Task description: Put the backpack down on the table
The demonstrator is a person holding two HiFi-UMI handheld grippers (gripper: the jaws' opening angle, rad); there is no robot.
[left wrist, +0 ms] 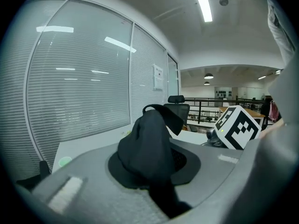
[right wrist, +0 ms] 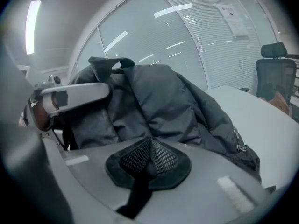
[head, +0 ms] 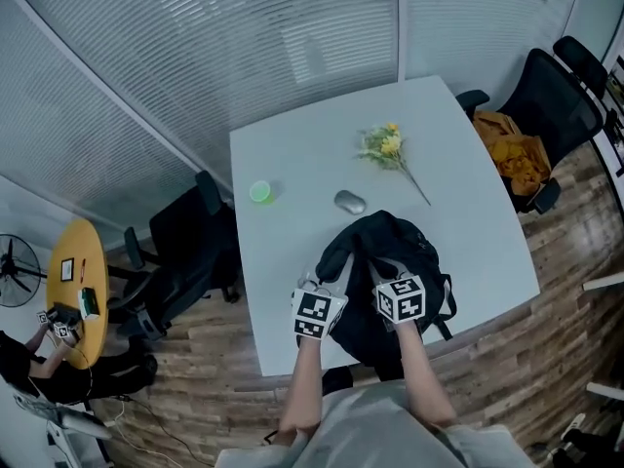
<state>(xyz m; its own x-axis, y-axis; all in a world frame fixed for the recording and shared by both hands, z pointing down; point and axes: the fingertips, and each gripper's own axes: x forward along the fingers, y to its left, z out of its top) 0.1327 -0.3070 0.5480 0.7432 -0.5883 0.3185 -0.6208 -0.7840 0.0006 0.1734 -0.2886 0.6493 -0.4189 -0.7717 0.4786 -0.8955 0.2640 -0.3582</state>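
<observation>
The black backpack [head: 388, 252] is at the near edge of the white table [head: 292, 164], and part of it hangs past that edge. My left gripper [head: 330, 283] is shut on a fold of the backpack's black fabric [left wrist: 147, 146]. My right gripper [head: 386, 275] is shut on a black mesh-padded strap [right wrist: 148, 158], with the backpack's body [right wrist: 159, 104] bulging just beyond it. The right gripper's marker cube [left wrist: 237, 127] shows in the left gripper view. The left gripper [right wrist: 70, 95] shows at the left of the right gripper view. Whether the backpack's bottom rests on the table I cannot tell.
On the table beyond the backpack are a grey mouse [head: 350, 202], a green cup [head: 260, 192] and a bunch of yellow flowers [head: 387, 147]. Black office chairs stand at the left [head: 185, 237] and right [head: 551, 96], the right one with orange cloth [head: 514, 152] on it. Blinds cover the glass walls.
</observation>
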